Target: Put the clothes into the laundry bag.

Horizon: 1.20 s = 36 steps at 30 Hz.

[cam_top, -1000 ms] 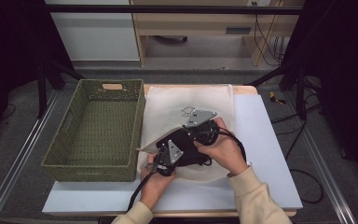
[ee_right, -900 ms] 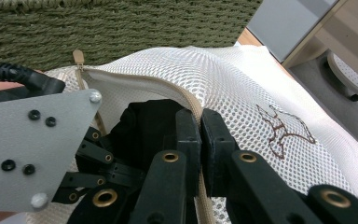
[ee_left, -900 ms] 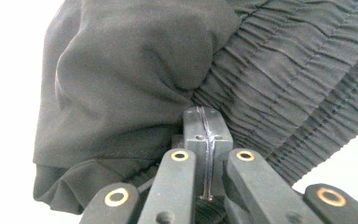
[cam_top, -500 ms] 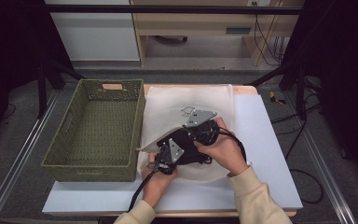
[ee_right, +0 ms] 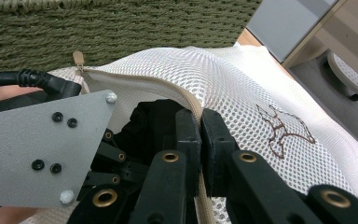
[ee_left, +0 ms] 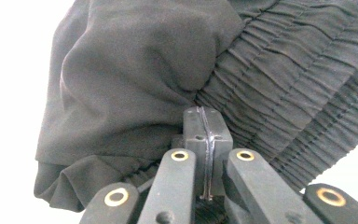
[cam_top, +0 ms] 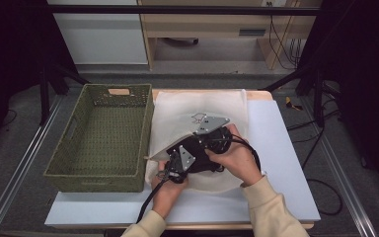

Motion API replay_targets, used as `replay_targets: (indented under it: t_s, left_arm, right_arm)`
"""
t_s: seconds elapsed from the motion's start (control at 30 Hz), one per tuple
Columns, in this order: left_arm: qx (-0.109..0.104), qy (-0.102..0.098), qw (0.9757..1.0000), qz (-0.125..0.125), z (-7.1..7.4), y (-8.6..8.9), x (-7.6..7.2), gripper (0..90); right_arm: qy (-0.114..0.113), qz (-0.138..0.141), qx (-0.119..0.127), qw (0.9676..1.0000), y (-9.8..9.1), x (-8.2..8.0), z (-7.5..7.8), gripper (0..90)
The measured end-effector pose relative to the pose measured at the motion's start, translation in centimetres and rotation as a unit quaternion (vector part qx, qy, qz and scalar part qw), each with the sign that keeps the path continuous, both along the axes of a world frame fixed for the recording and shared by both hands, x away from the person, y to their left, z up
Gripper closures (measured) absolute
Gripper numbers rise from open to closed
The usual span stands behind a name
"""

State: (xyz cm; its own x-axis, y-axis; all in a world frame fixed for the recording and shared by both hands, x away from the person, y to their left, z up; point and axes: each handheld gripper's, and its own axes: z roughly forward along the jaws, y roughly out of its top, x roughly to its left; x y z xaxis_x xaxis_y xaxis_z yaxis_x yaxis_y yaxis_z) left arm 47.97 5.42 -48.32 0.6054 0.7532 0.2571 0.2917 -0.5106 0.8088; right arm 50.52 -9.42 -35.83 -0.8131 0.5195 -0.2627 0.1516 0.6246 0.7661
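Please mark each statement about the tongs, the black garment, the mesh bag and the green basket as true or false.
1. The right tongs clamp the zipper edge of the white mesh bag. True.
2. The left tongs stand wide open. False: they are shut on the black garment.
3. The green basket lies right of the bag. False: it lies left.
4. The basket holds folded clothes. False: nothing lies inside.
5. The bag bears an embroidered figure. True.

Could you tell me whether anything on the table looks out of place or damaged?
Nothing stands out. The white mesh bag lies flat beside the green basket, the right gripper holds its zip edge, and the left gripper pinches the black garment. No tears or spills show.
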Motion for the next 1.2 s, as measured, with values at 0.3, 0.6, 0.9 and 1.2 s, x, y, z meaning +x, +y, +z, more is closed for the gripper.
replay_targets:
  t_s: [0.3, 0.6, 0.9, 1.2]
  left_arm:
    - [-0.001, -0.003, 1.0000, 0.002, -0.1, 0.0, 0.2, 90.0]
    - [-0.013, -0.005, 0.9999, -0.001, 0.3, 0.5, -0.9, 90.0]
    - [-0.006, 0.026, 0.9992, -0.030, 0.4, 0.9, -3.6, 90.0]
    - [-0.002, 0.036, 0.9991, -0.019, -0.4, 0.8, -3.0, 90.0]
  right_arm:
    - [0.000, -0.001, 0.000, 1.0000, 0.0, 0.0, 0.1, 87.1]
    - [0.002, -0.002, 0.001, 1.0000, -0.2, 0.2, -0.1, 87.1]
    - [0.001, -0.001, -0.003, 1.0000, -0.2, 0.2, -0.2, 87.1]
    - [0.002, -0.001, -0.004, 1.0000, -0.1, 0.1, -0.1, 87.1]
